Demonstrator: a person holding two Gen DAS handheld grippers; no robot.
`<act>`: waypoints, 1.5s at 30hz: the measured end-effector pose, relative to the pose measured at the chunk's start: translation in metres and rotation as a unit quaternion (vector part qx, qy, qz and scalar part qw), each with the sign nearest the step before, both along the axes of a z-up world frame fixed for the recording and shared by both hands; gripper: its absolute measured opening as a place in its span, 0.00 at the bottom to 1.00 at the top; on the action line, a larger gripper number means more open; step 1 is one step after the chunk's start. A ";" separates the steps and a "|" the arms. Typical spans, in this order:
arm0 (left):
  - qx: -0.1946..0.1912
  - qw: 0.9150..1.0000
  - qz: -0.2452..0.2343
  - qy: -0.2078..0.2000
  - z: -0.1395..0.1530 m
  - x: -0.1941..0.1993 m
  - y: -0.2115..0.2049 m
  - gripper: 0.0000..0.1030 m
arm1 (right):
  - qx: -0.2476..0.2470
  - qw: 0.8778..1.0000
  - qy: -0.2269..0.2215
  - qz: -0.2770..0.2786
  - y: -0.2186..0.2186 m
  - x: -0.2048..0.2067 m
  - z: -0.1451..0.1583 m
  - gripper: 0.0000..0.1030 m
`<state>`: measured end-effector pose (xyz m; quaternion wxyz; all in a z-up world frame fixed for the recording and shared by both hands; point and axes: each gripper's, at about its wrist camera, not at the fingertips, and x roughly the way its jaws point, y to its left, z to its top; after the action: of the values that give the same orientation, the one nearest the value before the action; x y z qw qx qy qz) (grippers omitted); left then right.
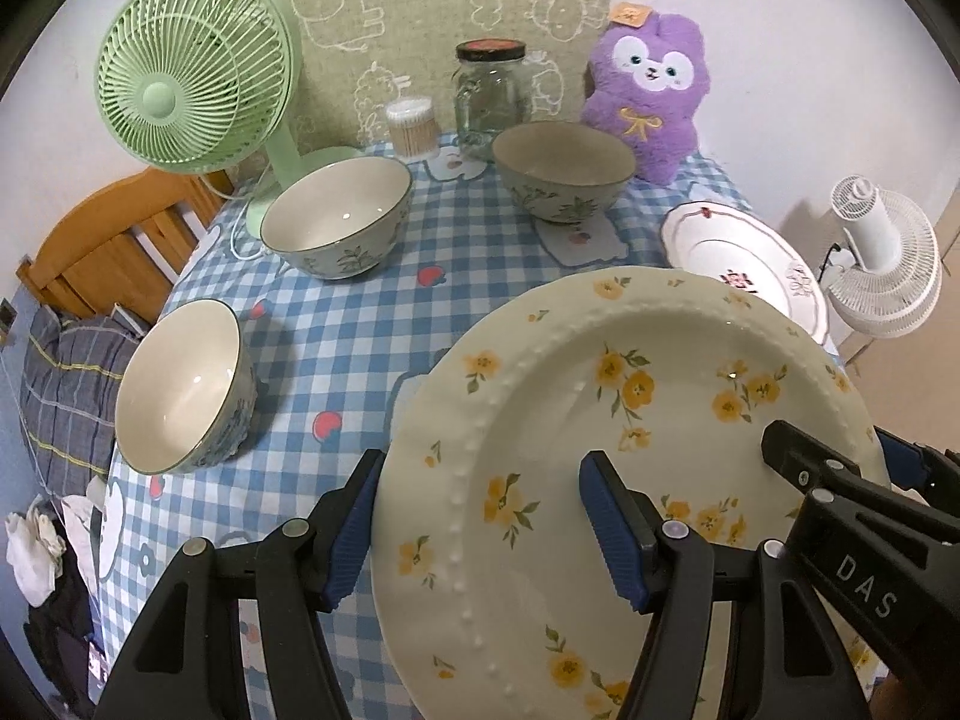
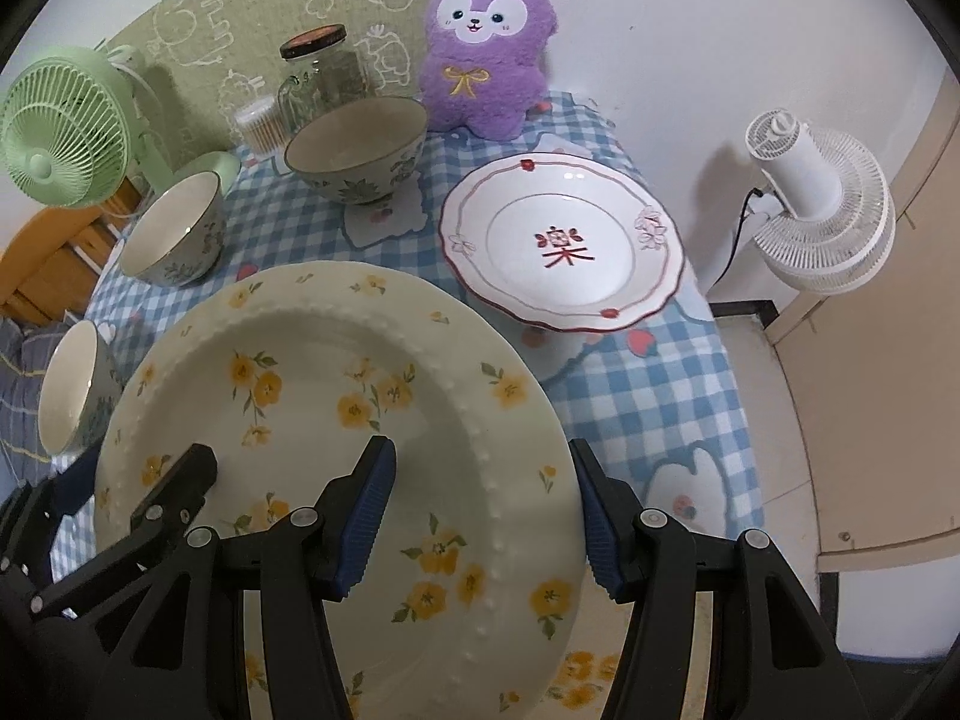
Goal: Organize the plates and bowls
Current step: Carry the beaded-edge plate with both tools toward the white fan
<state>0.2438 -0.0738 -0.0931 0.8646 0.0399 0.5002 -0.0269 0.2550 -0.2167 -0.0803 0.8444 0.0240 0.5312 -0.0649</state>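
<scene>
Gripping the yellow-flower plate (image 1: 600, 420) from both sides: left tool (image 1: 480, 528) clamped on its left rim, one finger under the edge and one over the plate's face; right tool (image 2: 483, 516) clamped the same way on the right rim. Both tools point steeply downward. Plate sits tilted, its far edge raised above the checked cloth of the desk (image 1: 336, 324), and appears lifted clear of it. In the left view the right tool's black tip shows at the plate's right edge; in the right view the left tool's tip shows at lower left.

Containers: three bowls, all empty. Left bowl (image 1: 186, 390) near the desk's left edge. Middle bowl (image 1: 339, 216) just in front of the green fan (image 1: 192, 84). Far bowl (image 1: 564, 171) near the glass jar (image 1: 492, 96), which has a dark lid; cannot tell what is inside. Small tub of cotton swabs (image 1: 411, 126) beside the jar. Red-trimmed plate (image 2: 561, 243) lies flat at the desk's right side, empty, apart from the held plate.

Edges and room: purple plush toy (image 2: 483, 42) stands at the back by the wall. Bare checked cloth between the bowls and the held plate. White fan (image 2: 822, 204) stands off the desk to the right. Red-trimmed plate reaches close to the right edge.
</scene>
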 end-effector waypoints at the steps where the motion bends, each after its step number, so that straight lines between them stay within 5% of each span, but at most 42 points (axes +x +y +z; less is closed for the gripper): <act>1: 0.000 1.000 -0.001 -0.002 0.002 -0.003 -0.002 0.64 | 0.000 1.000 0.000 0.000 -0.002 -0.003 0.002 0.59; 19: -0.002 1.000 -0.020 0.005 0.007 -0.049 -0.043 0.64 | -0.022 1.000 -0.002 0.005 -0.041 -0.054 0.013 0.59; 45: -0.006 0.998 -0.035 0.048 -0.031 -0.089 -0.100 0.65 | -0.033 0.999 0.040 -0.004 -0.094 -0.091 -0.027 0.59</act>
<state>0.1549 -0.1742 -0.1237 0.8383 0.0506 0.5394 -0.0618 0.1643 -0.3109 -0.1072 0.8226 -0.0044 0.5619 -0.0868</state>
